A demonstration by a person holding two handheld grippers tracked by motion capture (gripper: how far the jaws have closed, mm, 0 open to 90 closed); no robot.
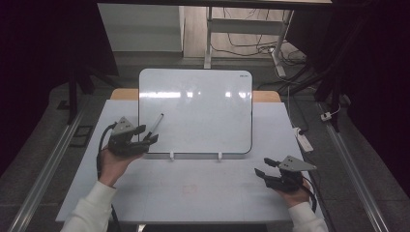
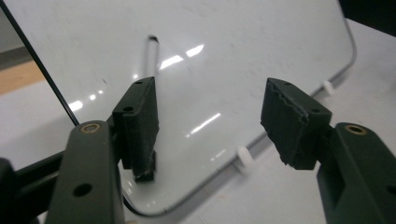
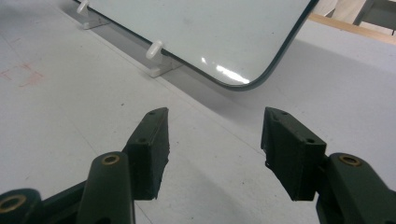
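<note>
Slim white marker pen with black cap (image 1: 155, 124) lies on the glossy white rectangular whiteboard (image 1: 203, 111), long axis running away from the left gripper (image 1: 145, 137), just beyond its spread, empty jaws. Right gripper (image 1: 265, 166), also spread, sits well apart.

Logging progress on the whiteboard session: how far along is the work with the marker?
Done: the marker lies on the whiteboard, its surface blank. In hand: nothing; the left tool is open beside the marker, pads off it, and the right tool is open over the table. Left: probably any gripping or writing.
</note>
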